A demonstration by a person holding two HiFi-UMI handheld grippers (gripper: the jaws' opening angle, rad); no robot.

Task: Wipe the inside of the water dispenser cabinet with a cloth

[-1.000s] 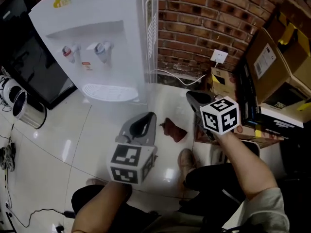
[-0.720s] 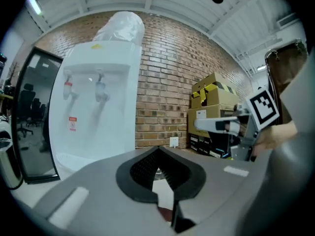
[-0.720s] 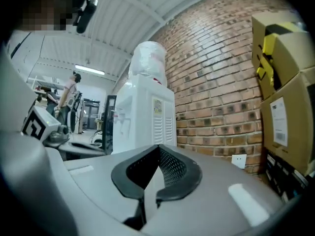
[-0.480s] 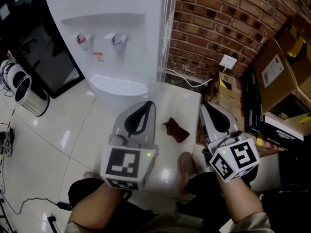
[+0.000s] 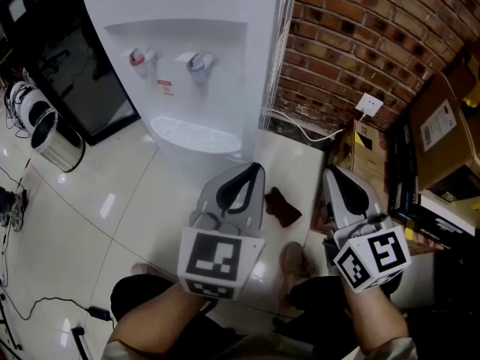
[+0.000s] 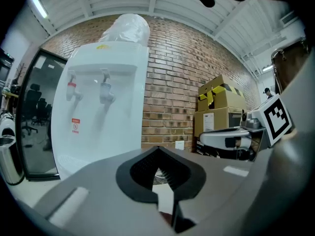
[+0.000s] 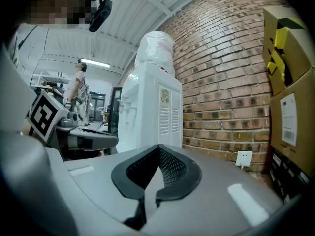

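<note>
A white water dispenser [image 5: 187, 58] stands against the brick wall, with a red and a blue tap and a drip tray [image 5: 196, 135]; its lower cabinet front is hidden in the head view. A dark red cloth [image 5: 283, 206] lies on the white floor tiles in front of it. My left gripper [image 5: 253, 170] is shut and empty, held level above the floor just left of the cloth. My right gripper [image 5: 335, 175] is also shut and empty, to the right of the cloth. The dispenser [image 6: 101, 112] fills the left of the left gripper view and appears again as the dispenser [image 7: 150, 114] in the right gripper view.
Cardboard boxes [image 5: 442, 126] are stacked at the right by the wall. A wall socket [image 5: 369, 105] with a white cable sits low on the brick. A steel bin [image 5: 46, 137] and a dark glass door [image 5: 67, 73] are at the left. A shoe [image 5: 294, 263] is below the cloth.
Both grippers rose, the right one more and swinging nearer the body; the head view tilted so the dispenser sits further right. The cloth stayed on the floor.
</note>
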